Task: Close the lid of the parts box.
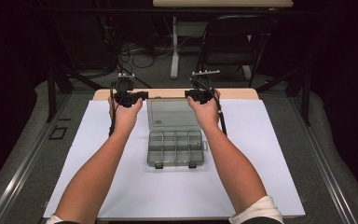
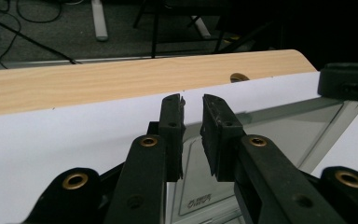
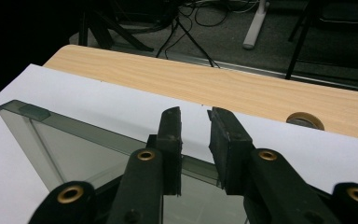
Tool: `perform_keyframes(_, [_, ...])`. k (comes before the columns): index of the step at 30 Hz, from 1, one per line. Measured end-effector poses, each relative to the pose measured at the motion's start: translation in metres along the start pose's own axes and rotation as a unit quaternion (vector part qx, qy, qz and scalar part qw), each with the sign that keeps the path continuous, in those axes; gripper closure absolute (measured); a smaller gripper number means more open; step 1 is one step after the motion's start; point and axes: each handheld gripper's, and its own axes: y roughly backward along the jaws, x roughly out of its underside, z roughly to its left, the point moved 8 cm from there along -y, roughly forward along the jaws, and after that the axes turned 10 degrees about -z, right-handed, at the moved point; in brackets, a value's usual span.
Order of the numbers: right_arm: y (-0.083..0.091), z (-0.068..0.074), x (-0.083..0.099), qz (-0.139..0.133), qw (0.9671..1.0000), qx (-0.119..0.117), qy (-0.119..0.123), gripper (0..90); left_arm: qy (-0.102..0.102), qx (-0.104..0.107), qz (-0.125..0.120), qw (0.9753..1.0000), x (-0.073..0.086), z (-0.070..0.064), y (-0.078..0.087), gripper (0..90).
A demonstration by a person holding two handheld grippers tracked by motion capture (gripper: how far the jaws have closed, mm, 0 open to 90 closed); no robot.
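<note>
A clear grey compartment box [image 1: 175, 148] lies open in the middle of the white sheet [image 1: 98, 154], its compartments looking empty. Its lid [image 1: 172, 113] is folded back flat toward the far edge. My left gripper [image 1: 129, 96] hovers at the lid's far left corner and my right gripper [image 1: 200, 95] at its far right corner. In the left gripper view the jaws [image 2: 193, 100] stand a narrow gap apart over the lid corner [image 2: 270, 126]. The right gripper's jaws [image 3: 195, 114] are likewise slightly apart above the lid's far edge [image 3: 74, 149]. Neither holds anything.
The wooden table [image 1: 233, 93] shows as a bare strip beyond the sheet, with a round cable hole [image 3: 305, 120] in it. Behind the table are a folding chair [image 1: 235, 42], a table leg [image 1: 174, 46] and floor cables [image 1: 135, 53]. The other gripper's body [image 2: 347, 81] shows at the right.
</note>
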Motion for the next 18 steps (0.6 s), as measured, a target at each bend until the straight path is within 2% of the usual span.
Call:
perform_keyframes(4, [0.003, 0.001, 0.0, 0.0, 1.0, -0.003, 0.002, 73.7, -0.006, 0.012, 0.014, 0.9998, -0.005, -0.011, -0.01, 78.7])
perform_keyframes(10, [0.008, 0.003, 0.002, -0.006, 1.0, -0.006, 0.003, 73.8, -0.009, 0.015, 0.03, 0.9994, -0.005, -0.021, -0.023, 77.5])
perform_keyframes(12, [0.01, 0.004, 0.002, -0.007, 0.9999, -0.008, 0.002, 73.7, -0.003, 0.018, 0.035, 0.9992, -0.004, -0.024, -0.028, 78.7])
perform_keyframes(18, [0.013, 0.005, 0.003, -0.01, 0.9999, -0.01, 0.007, 73.1, -0.01, 0.024, 0.053, 0.9983, 0.003, -0.029, -0.032, 84.0])
